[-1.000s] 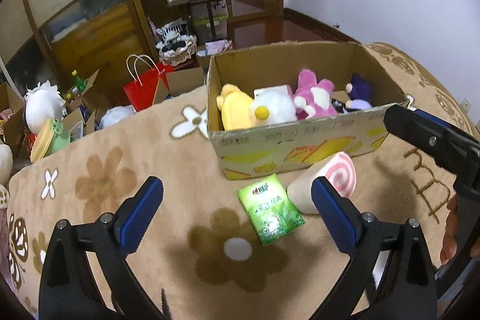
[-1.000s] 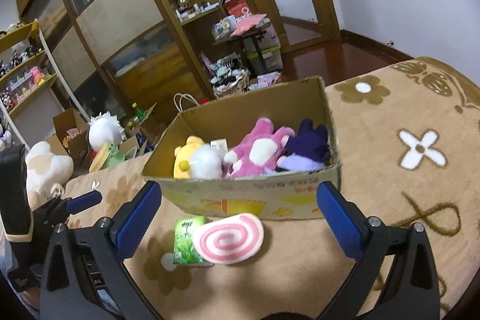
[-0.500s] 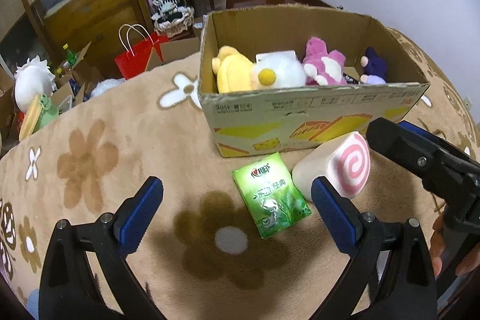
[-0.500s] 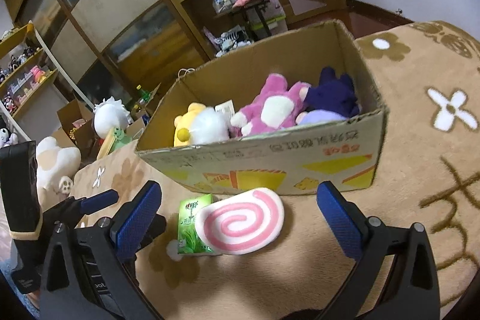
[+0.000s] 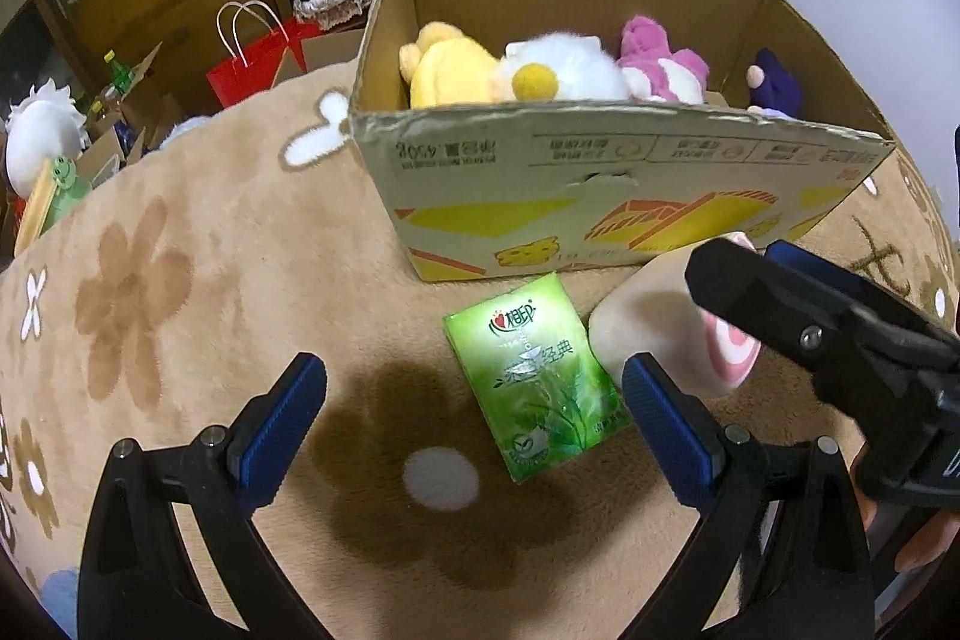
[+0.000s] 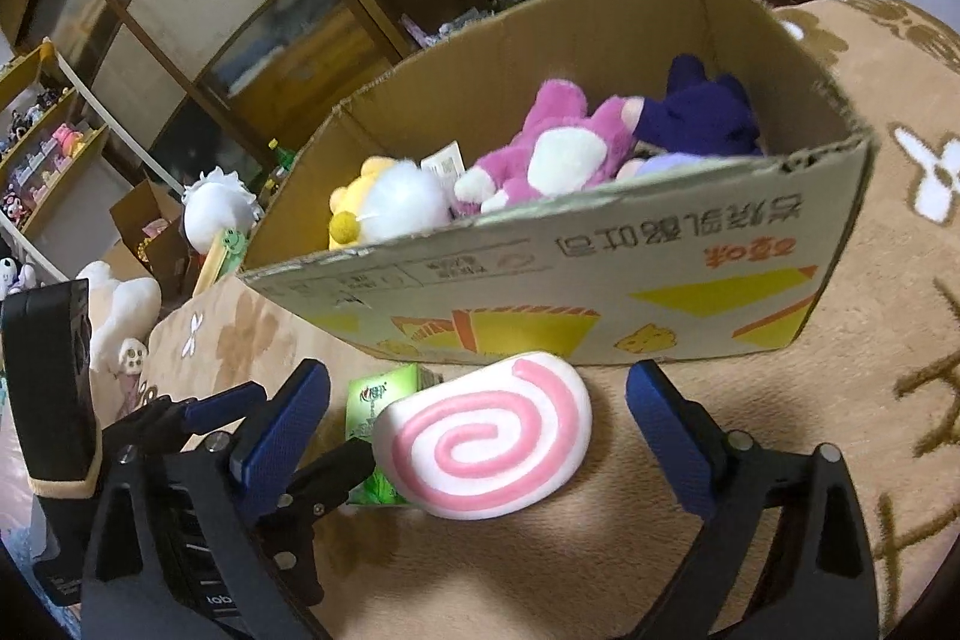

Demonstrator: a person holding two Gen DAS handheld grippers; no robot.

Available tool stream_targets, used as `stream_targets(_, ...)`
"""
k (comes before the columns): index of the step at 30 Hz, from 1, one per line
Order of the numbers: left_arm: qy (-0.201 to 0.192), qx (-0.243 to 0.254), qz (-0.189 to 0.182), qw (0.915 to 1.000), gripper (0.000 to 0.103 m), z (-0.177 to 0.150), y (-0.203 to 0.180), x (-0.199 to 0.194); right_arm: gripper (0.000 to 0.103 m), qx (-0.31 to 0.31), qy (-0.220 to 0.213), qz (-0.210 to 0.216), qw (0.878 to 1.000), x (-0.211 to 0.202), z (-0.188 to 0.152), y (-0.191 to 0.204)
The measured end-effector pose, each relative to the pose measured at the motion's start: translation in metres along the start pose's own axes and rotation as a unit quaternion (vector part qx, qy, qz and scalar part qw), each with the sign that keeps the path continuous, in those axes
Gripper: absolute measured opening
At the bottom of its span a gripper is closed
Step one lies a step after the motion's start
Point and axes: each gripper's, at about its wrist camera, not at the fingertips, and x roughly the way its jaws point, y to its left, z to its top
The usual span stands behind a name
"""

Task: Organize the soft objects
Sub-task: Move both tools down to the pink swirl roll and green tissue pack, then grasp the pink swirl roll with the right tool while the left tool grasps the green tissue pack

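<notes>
Left gripper (image 5: 474, 409) spread wide just before the cardboard box (image 5: 600, 196), near the green tissue pack (image 5: 534, 376). Right gripper (image 6: 477, 421) spread too, flanking the pink swirl cushion (image 6: 486, 448), which touches the box's front wall. Plush toys (image 6: 540, 154) inside the box.

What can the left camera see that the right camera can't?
Only the left wrist view shows the red paper bag and the tissue pack's whole green front. Only the right wrist view shows the swirl cushion's full pink spiral and the shelves of small toys. Both show the cardboard box of plush toys on the flowered blanket, and both grippers open.
</notes>
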Motion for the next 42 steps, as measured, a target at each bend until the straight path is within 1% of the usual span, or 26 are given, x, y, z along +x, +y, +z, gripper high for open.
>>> stream_targets(1, 0.004, -0.003, -0.001, 1.0, 0.098, 0.0, 0.001, 0.002, 0.102, 0.001, 0.004, 0.0, 1.0, 0.002, -0.001, 0.0)
stream_targets(3, 0.009, -0.008, -0.004, 0.9999, 0.098, 0.0, 0.001, 0.006, 0.095, 0.002, 0.013, 0.0, 1.0, 0.008, -0.002, -0.001)
stream_targets(6, 0.015, -0.017, -0.015, 0.9996, 0.098, 0.0, 0.001, 0.01, 0.092, 0.017, 0.02, -0.013, 1.0, 0.014, -0.004, -0.006)
stream_targets(7, 0.016, -0.019, -0.019, 0.9995, 0.098, 0.0, 0.001, 0.011, 0.092, 0.026, 0.022, -0.008, 0.999, 0.016, -0.004, -0.01)
stream_targets(11, 0.018, -0.014, -0.017, 0.9996, 0.098, 0.001, -0.002, 0.016, 0.083, 0.047, 0.029, 0.014, 0.998, 0.019, -0.005, -0.019)
stream_targets(12, 0.02, -0.014, -0.018, 0.9995, 0.098, 0.001, -0.002, 0.017, 0.078, 0.045, 0.03, 0.013, 0.998, 0.02, -0.005, -0.019)
stream_targets(14, 0.025, -0.018, -0.021, 0.9993, 0.098, 0.002, -0.002, 0.021, 0.073, 0.037, 0.032, 0.015, 0.999, 0.02, -0.005, -0.017)
stream_targets(17, 0.034, -0.027, -0.029, 0.9986, 0.098, 0.004, -0.001, 0.026, 0.067, 0.018, 0.036, 0.001, 0.999, 0.023, -0.005, -0.013)
stream_targets(20, 0.041, -0.035, -0.035, 0.998, 0.098, 0.007, 0.001, 0.031, 0.063, 0.016, 0.04, -0.007, 0.999, 0.025, -0.004, -0.014)
stream_targets(22, 0.043, -0.035, -0.034, 0.9979, 0.098, 0.007, 0.0, 0.033, 0.059, 0.008, 0.044, -0.014, 0.999, 0.025, -0.004, -0.013)
stream_targets(24, 0.045, -0.034, -0.031, 0.9979, 0.098, 0.008, -0.001, 0.036, 0.052, -0.004, 0.043, -0.02, 0.999, 0.026, -0.003, -0.009)
stream_targets(26, 0.045, -0.034, -0.032, 0.9979, 0.098, 0.009, 0.0, 0.035, 0.049, -0.014, 0.039, -0.028, 0.999, 0.024, -0.002, -0.006)
stream_targets(31, 0.047, -0.036, -0.034, 0.9976, 0.098, 0.01, 0.007, 0.038, 0.046, -0.024, 0.035, -0.033, 0.999, 0.02, -0.001, -0.004)
stream_targets(38, 0.054, -0.038, -0.029, 0.9974, 0.098, 0.011, 0.005, 0.042, 0.045, -0.042, 0.033, -0.051, 0.997, 0.015, -0.001, 0.006)
stream_targets(42, 0.061, -0.04, -0.024, 0.9971, 0.098, 0.011, 0.006, 0.046, 0.045, -0.042, 0.029, -0.06, 0.997, 0.01, 0.0, 0.002)
